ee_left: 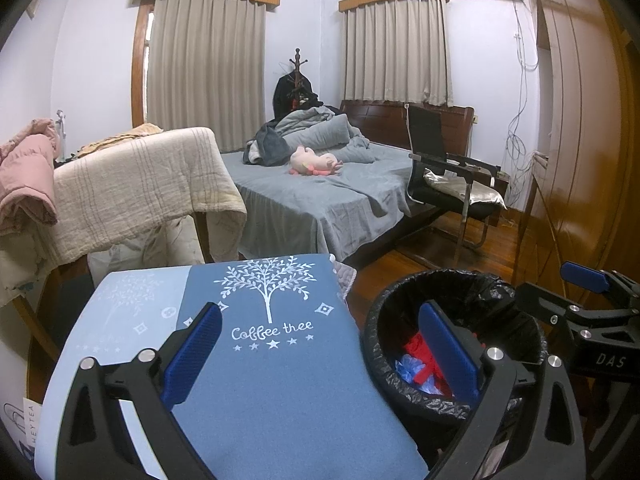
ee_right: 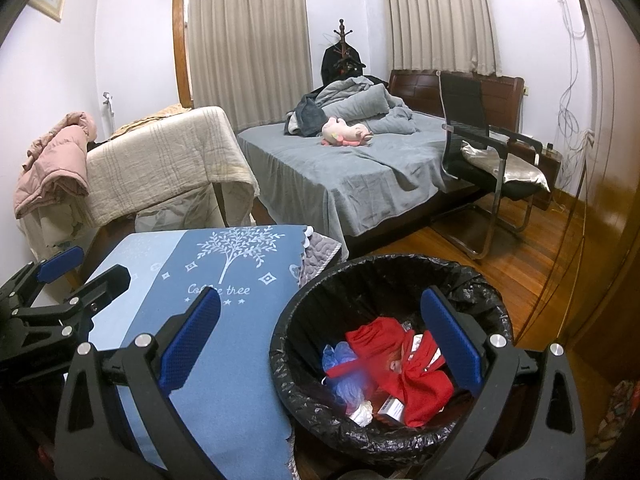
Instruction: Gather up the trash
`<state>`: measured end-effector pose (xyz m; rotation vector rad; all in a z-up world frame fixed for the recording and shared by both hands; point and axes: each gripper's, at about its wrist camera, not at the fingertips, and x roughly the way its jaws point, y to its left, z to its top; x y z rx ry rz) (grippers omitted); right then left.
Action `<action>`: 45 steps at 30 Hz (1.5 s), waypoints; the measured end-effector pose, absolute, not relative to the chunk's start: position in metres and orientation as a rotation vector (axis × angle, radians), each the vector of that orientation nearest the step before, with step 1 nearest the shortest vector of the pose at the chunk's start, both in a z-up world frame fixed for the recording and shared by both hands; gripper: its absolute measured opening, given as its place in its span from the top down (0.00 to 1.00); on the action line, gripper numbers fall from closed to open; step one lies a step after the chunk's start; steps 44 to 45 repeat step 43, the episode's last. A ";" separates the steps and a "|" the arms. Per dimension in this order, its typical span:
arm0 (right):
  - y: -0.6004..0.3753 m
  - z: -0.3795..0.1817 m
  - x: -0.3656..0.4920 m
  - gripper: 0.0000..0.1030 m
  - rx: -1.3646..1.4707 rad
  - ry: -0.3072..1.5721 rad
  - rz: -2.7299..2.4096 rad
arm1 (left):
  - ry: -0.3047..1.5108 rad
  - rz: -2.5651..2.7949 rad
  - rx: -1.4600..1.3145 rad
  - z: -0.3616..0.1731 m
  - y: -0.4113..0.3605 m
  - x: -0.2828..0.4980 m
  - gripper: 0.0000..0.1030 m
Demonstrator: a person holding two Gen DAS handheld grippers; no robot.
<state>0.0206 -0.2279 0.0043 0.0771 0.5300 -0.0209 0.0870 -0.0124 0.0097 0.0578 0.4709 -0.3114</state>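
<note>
Left wrist view: the left tool [ee_left: 320, 354] hangs with its blue pads spread wide and nothing between them. One pad sits over the blue cloth printed "Coffee tree" [ee_left: 256, 360] that covers the worktop, the other over the mouth of the trash bin [ee_left: 384, 312]. The bin, lined with a black bag, stands just beside the worktop's right edge on the wooden floor [ee_left: 440, 256]. Inside it, red trash [ee_left: 416, 350] and a crumpled blue plastic piece [ee_left: 408, 368] show past the pad. The right tool [ee_left: 556, 286] reaches in from the right edge, above the bin's far side. Behind lie a bed [ee_left: 320, 196] with a pink plush toy [ee_left: 314, 162] and a black chair [ee_left: 444, 160].

Right wrist view: the right tool [ee_right: 320, 346] is also spread wide and empty, hanging over the bin [ee_right: 288, 320], one pad above the cloth [ee_right: 224, 360], the other above the bin's right rim. The bin holds a red fabric-like bundle [ee_right: 412, 372], blue plastic [ee_right: 344, 368] and small white scraps [ee_right: 362, 414]. The left tool [ee_right: 80, 270] shows at the left edge, spread open over the worktop.
</note>
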 end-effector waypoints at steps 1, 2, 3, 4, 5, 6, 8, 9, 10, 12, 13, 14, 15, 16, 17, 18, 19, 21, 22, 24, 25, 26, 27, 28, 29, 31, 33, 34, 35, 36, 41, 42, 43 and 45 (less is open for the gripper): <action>-0.228 0.004 0.020 0.05 0.077 0.530 -0.021 | 0.471 -0.311 0.058 0.010 -0.013 0.087 0.06; -0.228 0.004 0.021 0.05 0.078 0.530 -0.021 | 0.471 -0.311 0.058 0.010 -0.012 0.087 0.06; -0.228 0.004 0.021 0.05 0.079 0.531 -0.021 | 0.471 -0.311 0.058 0.010 -0.013 0.087 0.06; -0.228 0.004 0.021 0.05 0.078 0.531 -0.021 | 0.471 -0.311 0.057 0.010 -0.013 0.087 0.06; -0.227 0.004 0.020 0.05 0.079 0.532 -0.021 | 0.472 -0.311 0.058 0.010 -0.012 0.087 0.06; -0.227 0.002 0.021 0.05 0.080 0.533 -0.021 | 0.472 -0.311 0.059 0.010 -0.013 0.087 0.06; -0.226 0.001 0.022 0.05 0.081 0.534 -0.021 | 0.472 -0.311 0.058 0.010 -0.012 0.087 0.06; -0.226 0.001 0.022 0.05 0.081 0.534 -0.021 | 0.472 -0.311 0.058 0.010 -0.013 0.087 0.06; -0.225 0.000 0.021 0.05 0.082 0.534 -0.021 | 0.472 -0.311 0.059 0.010 -0.013 0.087 0.06; -0.225 -0.001 0.021 0.05 0.083 0.535 -0.021 | 0.472 -0.312 0.059 0.011 -0.013 0.087 0.06; -0.226 0.000 0.022 0.05 0.083 0.535 -0.021 | 0.473 -0.312 0.059 0.011 -0.013 0.087 0.06; -0.226 0.000 0.022 0.05 0.083 0.535 -0.021 | 0.473 -0.311 0.059 0.011 -0.013 0.087 0.06; -0.226 0.000 0.022 0.05 0.083 0.535 -0.021 | 0.473 -0.311 0.060 0.011 -0.013 0.087 0.06; -0.226 0.000 0.022 0.05 0.083 0.535 -0.021 | 0.473 -0.312 0.060 0.011 -0.012 0.087 0.06; -0.227 0.000 0.022 0.05 0.083 0.535 -0.021 | 0.473 -0.311 0.059 0.011 -0.013 0.087 0.06; -0.227 0.000 0.022 0.05 0.084 0.535 -0.021 | 0.474 -0.311 0.059 0.011 -0.014 0.087 0.06; -0.227 0.000 0.022 0.05 0.083 0.535 -0.021 | 0.473 -0.311 0.060 0.011 -0.014 0.087 0.06; -0.226 0.000 0.022 0.05 0.084 0.537 -0.021 | 0.473 -0.310 0.060 0.011 -0.013 0.087 0.06; -0.227 0.001 0.022 0.05 0.084 0.536 -0.021 | 0.473 -0.311 0.059 0.011 -0.014 0.087 0.06; -0.226 0.000 0.021 0.05 0.084 0.536 -0.022 | 0.473 -0.310 0.060 0.012 -0.014 0.087 0.06; -0.228 0.001 0.022 0.05 0.084 0.536 -0.021 | 0.473 -0.311 0.060 0.012 -0.014 0.087 0.06; -0.227 0.000 0.021 0.05 0.085 0.537 -0.021 | 0.474 -0.311 0.060 0.011 -0.013 0.087 0.06; -0.226 0.000 0.022 0.05 0.085 0.537 -0.021 | 0.474 -0.311 0.059 0.012 -0.013 0.087 0.06; -0.228 0.001 0.022 0.05 0.084 0.537 -0.021 | 0.474 -0.311 0.059 0.012 -0.014 0.087 0.06; -0.228 0.001 0.022 0.05 0.084 0.537 -0.021 | 0.475 -0.313 0.059 0.012 -0.013 0.087 0.06; -0.228 0.001 0.022 0.05 0.084 0.537 -0.020 | 0.473 -0.311 0.060 0.012 -0.015 0.087 0.06; -0.227 0.001 0.022 0.05 0.084 0.538 -0.021 | 0.474 -0.312 0.060 0.012 -0.014 0.087 0.06; -0.228 0.001 0.022 0.05 0.085 0.538 -0.021 | 0.475 -0.312 0.061 0.012 -0.014 0.087 0.06; -0.227 0.001 0.022 0.05 0.085 0.538 -0.021 | 0.476 -0.312 0.063 0.011 -0.012 0.086 0.06; -0.227 0.001 0.022 0.05 0.084 0.538 -0.021 | 0.476 -0.311 0.062 0.011 -0.013 0.086 0.06; -0.229 0.001 0.023 0.05 0.085 0.537 -0.021 | 0.476 -0.311 0.061 0.011 -0.013 0.086 0.06; -0.228 0.001 0.022 0.05 0.085 0.538 -0.021 | 0.476 -0.311 0.061 0.011 -0.012 0.086 0.06; -0.228 0.000 0.022 0.05 0.086 0.539 -0.020 | 0.476 -0.311 0.062 0.011 -0.012 0.085 0.06; -0.228 0.000 0.022 0.05 0.086 0.539 -0.020 | 0.476 -0.311 0.062 0.011 -0.012 0.085 0.06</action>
